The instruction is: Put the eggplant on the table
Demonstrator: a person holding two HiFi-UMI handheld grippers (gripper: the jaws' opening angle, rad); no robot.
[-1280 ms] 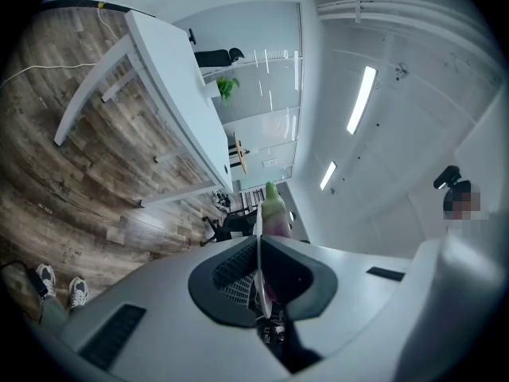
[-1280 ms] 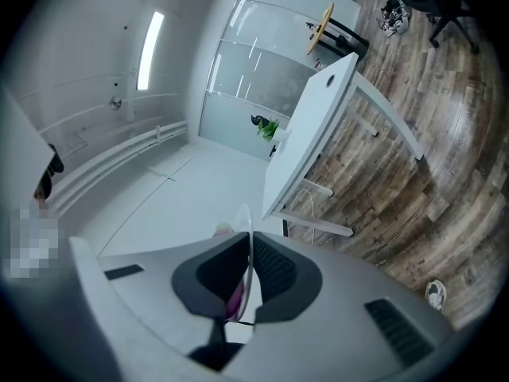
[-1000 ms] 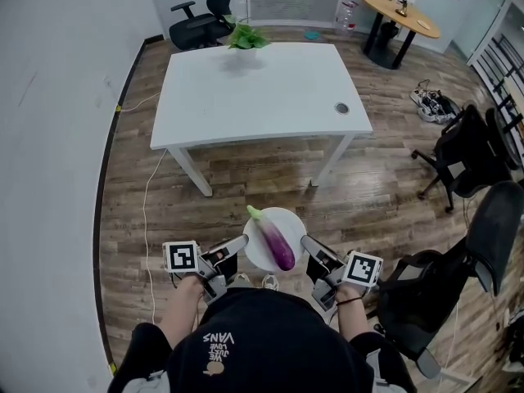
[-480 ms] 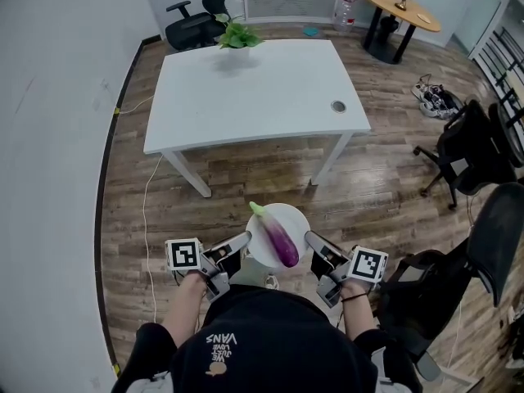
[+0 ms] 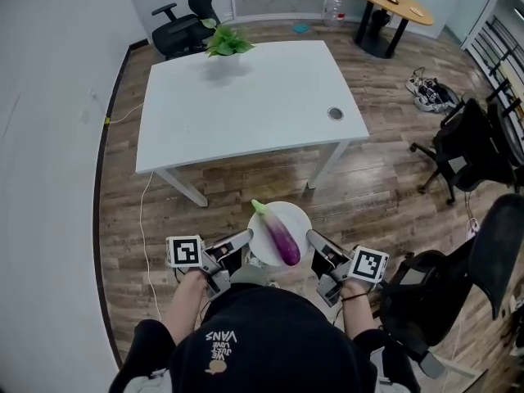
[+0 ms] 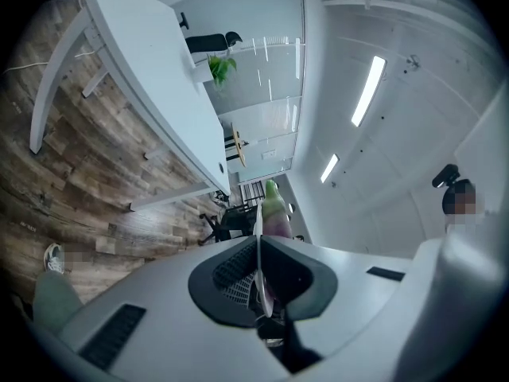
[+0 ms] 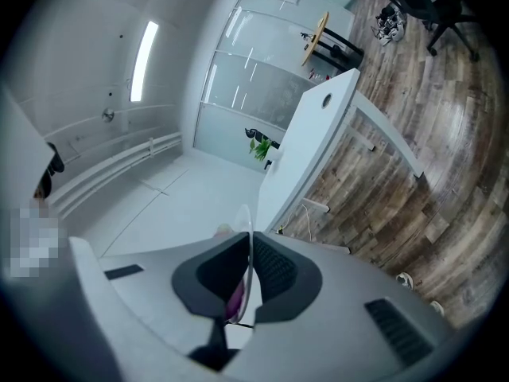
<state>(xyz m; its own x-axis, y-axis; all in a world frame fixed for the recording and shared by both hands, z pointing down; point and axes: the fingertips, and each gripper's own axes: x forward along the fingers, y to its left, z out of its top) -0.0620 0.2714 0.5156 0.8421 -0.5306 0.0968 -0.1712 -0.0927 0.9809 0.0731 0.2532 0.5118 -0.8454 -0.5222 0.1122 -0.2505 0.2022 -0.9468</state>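
Note:
A purple eggplant with a green stem lies on a white plate carried between my two grippers above the wooden floor. My left gripper is shut on the plate's left rim, and my right gripper is shut on its right rim. In the left gripper view the plate's thin edge sits between the dark pads, with the eggplant behind it. The right gripper view shows the plate rim pinched the same way, a bit of purple eggplant below. The white table stands ahead of me.
A potted plant stands at the table's far edge, and a round cable hole sits near its right side. Black office chairs stand at the right, another chair behind the table. A round wooden table is at the far right.
The table has come closer and lies lower in the head view as I moved forward. Both grippers keep their hold on the plate, and the eggplant has not shifted on it.

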